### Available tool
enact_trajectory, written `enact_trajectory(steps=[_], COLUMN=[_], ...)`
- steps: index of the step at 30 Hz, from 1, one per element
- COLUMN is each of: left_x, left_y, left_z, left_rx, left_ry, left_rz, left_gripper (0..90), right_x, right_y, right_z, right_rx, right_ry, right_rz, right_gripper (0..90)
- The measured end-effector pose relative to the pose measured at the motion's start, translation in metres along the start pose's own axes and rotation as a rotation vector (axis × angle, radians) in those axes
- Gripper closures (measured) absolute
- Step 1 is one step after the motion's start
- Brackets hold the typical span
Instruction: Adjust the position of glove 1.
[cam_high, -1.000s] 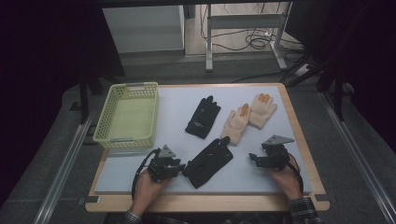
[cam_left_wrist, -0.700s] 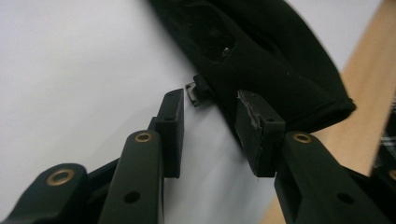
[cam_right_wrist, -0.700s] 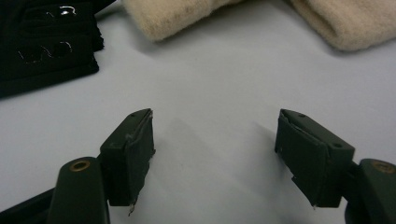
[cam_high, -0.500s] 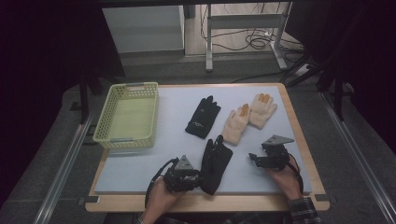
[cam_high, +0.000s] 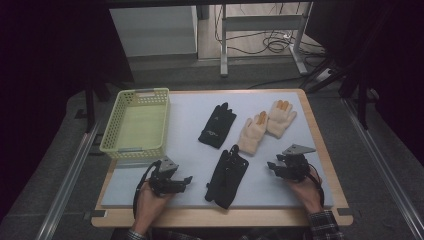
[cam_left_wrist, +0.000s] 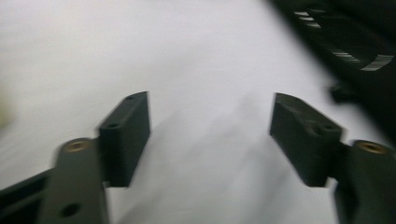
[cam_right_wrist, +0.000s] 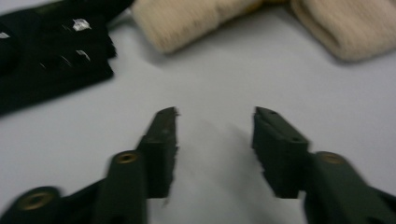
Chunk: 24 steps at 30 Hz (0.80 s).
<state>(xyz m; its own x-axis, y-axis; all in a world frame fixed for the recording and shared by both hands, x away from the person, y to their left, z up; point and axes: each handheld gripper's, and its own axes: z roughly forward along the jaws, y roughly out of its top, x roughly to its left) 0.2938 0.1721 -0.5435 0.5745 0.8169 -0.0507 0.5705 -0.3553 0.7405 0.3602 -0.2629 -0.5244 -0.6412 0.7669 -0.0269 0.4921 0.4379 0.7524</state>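
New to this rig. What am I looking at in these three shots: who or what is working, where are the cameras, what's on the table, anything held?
No robot: a person holds a two-jaw gripper in each hand. The high view looks down on the table, with the left gripper and right gripper near its front edge. The other two views come from cameras riding on each gripper, looking along its black jaws. On the table: a yellow-green basket, two black gloves, one near and one far, and two cream gloves. Both grippers are open, and nothing is held.
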Motion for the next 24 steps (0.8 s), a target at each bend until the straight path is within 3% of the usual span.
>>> enact_trajectory(steps=[1, 3, 7, 10, 14, 19, 21, 24], left_x=[0.003, 0.008, 0.005, 0.005, 0.006, 0.006, 0.006, 0.006], left_y=[-0.002, -0.005, -0.004, -0.004, -0.004, -0.004, -0.004, -0.004], left_z=[0.001, 0.004, 0.005, 0.005, 0.005, 0.005, 0.005, 0.005], left_rx=[0.0, 0.009, 0.018, 0.015, 0.019, 0.018, 0.018, 0.018], left_ry=[0.019, 0.017, 0.03, 0.027, 0.023, 0.022, 0.021, 0.02], left_rz=[-0.008, -0.028, 0.0, -0.004, -0.008, -0.011, -0.012, -0.013], left_gripper=[24.6, 22.1, 20.5, 20.1, 20.0, 19.9, 19.9, 19.8], right_x=[0.002, 0.007, 0.02, 0.028, 0.03, 0.012, 0.008, 0.014], right_y=[0.004, 0.012, 0.03, 0.042, 0.053, 0.064, 0.067, 0.07], right_z=[0.0, 0.003, 0.023, 0.043, 0.063, 0.077, 0.077, 0.07], right_rx=[-0.01, -0.021, -0.008, 0.015, 0.031, 0.028, 0.026, -0.006], right_ry=[0.011, 0.052, 0.103, 0.144, 0.124, 0.051, 0.05, 0.094], right_rz=[0.001, 0.002, -0.043, -0.067, -0.084, -0.047, -0.025, -0.013], right_gripper=[59.8, 68.9, 76.2, 78.9, 80.8, 80.7, 79.8, 75.7])
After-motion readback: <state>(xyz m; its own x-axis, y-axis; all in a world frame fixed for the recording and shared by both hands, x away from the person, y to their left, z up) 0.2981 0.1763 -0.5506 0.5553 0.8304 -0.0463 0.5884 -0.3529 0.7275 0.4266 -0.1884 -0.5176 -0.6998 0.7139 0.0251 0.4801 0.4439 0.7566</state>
